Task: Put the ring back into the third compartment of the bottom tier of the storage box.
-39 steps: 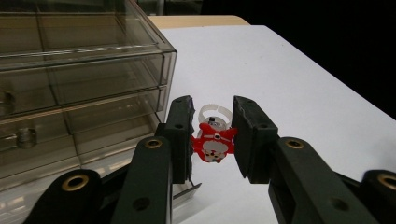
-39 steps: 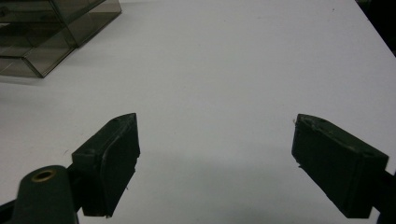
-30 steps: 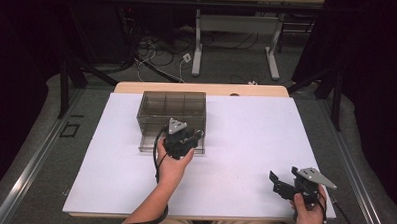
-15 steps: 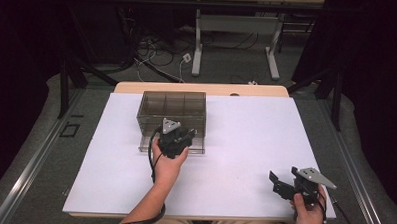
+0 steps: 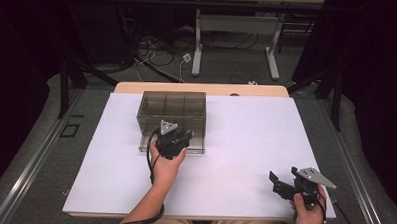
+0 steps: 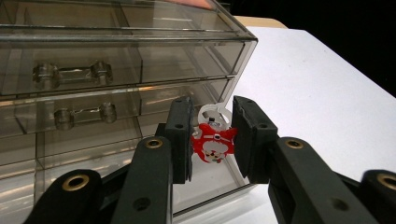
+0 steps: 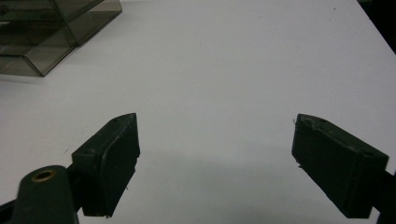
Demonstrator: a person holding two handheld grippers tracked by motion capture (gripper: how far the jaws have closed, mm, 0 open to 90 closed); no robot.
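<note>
Left gripper [image 6: 212, 140] clamps a small red figure [image 6: 212, 145] in front of a clear drawer cabinet [image 5: 172, 105] on a white table [image 5: 245, 143].

The red figure with its clear ring sits pinched between the two black pads, over the open bottom drawer [image 6: 205, 186] at the cabinet's right end. In the high view the left gripper [image 5: 178, 139] is at the cabinet's front. The right gripper [image 5: 284, 181] rests near the table's front right corner, well apart, jaws spread wide over bare tabletop, holding nothing.
</note>
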